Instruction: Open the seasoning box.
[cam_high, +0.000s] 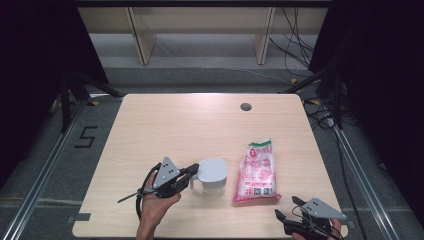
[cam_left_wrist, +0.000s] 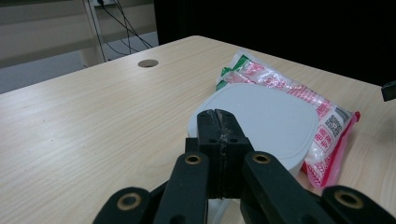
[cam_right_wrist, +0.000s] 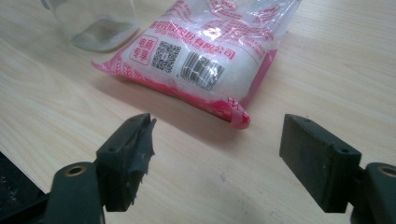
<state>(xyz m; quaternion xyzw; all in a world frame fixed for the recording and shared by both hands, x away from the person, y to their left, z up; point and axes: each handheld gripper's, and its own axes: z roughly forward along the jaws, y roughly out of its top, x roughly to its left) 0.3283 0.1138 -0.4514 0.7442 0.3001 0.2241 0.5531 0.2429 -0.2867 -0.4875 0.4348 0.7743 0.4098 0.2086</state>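
A clear container with a white lid (cam_high: 212, 172) (cam_left_wrist: 266, 121) stands near the table's front middle. My left gripper (cam_high: 191, 174) (cam_left_wrist: 218, 123) is at its left side, jaws pressed together, tips at the lid's edge. A clear handle shows just below the jaws; I cannot tell whether it is pinched. To the right of the container lies a pink and white bag of white grains (cam_high: 256, 172) (cam_left_wrist: 280, 84) (cam_right_wrist: 210, 42). My right gripper (cam_high: 287, 207) (cam_right_wrist: 224, 158) sits open near the front right corner, just short of the bag's bottom edge, nothing between its jaws.
The light wooden table (cam_high: 175, 125) has a round cable hole (cam_high: 245, 106) (cam_left_wrist: 148, 63) at the back. Dark stand legs and cables lie on the floor on both sides. The table's front edge is close behind my right gripper.
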